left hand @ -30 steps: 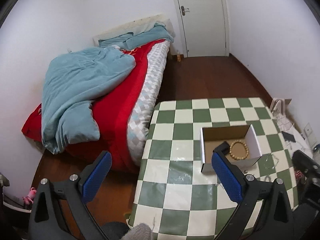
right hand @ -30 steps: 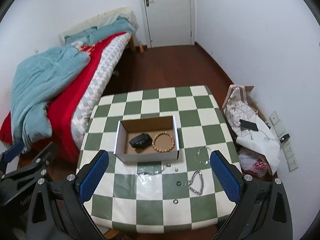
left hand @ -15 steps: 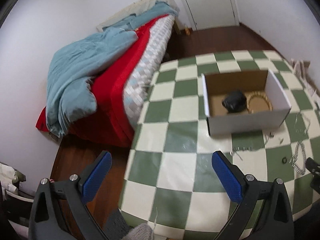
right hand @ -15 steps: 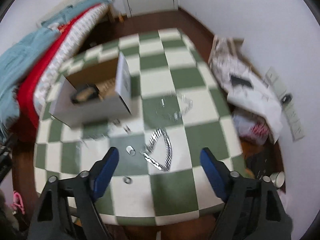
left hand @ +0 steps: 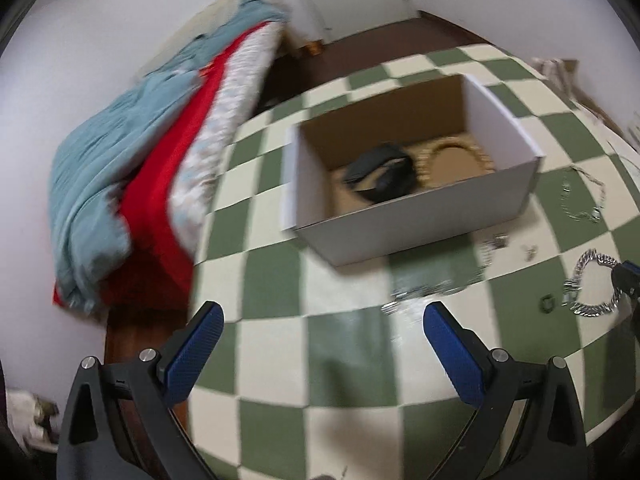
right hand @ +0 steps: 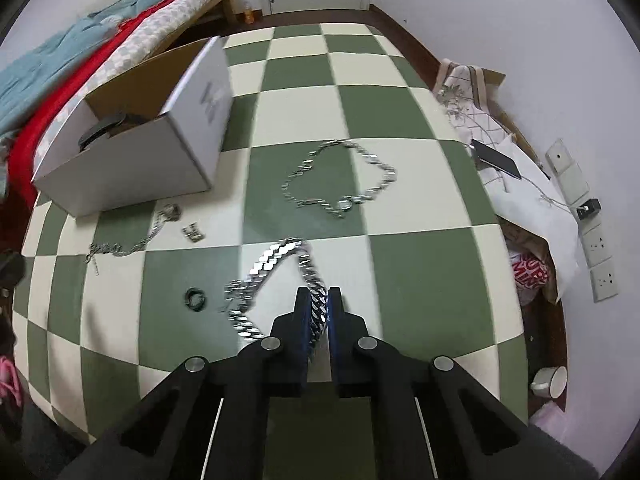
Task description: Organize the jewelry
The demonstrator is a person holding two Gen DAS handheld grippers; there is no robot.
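Right wrist view: right gripper [right hand: 319,300] clamped on a heavy silver chain bracelet [right hand: 276,264], links pinched between the two blue pads at 6 o'clock, rest of the loop lying on the checkered tablecloth [right hand: 400,264] toward 12 and 10 o'clock. Just beside the loop at 9 o'clock, a small dark ring [right hand: 195,299]. Farther up at 12 o'clock, a thin silver necklace [right hand: 340,176] spread flat in an open loop. At 10 o'clock, a second fine chain [right hand: 136,236] and a small clasp-like piece [right hand: 193,232], both near the front wall of the white cardboard box [right hand: 132,168]. Box open at the top, a dark watch-like item partly showing inside. Off the table at 3 o'clock, bags and a phone [right hand: 496,158] on the floor.

Left wrist view: left gripper [left hand: 320,332] spread wide, nothing between the blue fingers [left hand: 196,344], hanging above bare green and cream squares at 6 o'clock. Box at 1 o'clock, holding a black watch [left hand: 380,176] and a wooden bead bracelet [left hand: 456,156] side by side. Heavy bracelet at 3 o'clock, met there by the right gripper's tip. Bed [left hand: 160,140] with blue and red covers at 9 to 10 o'clock. Somewhat blurred.
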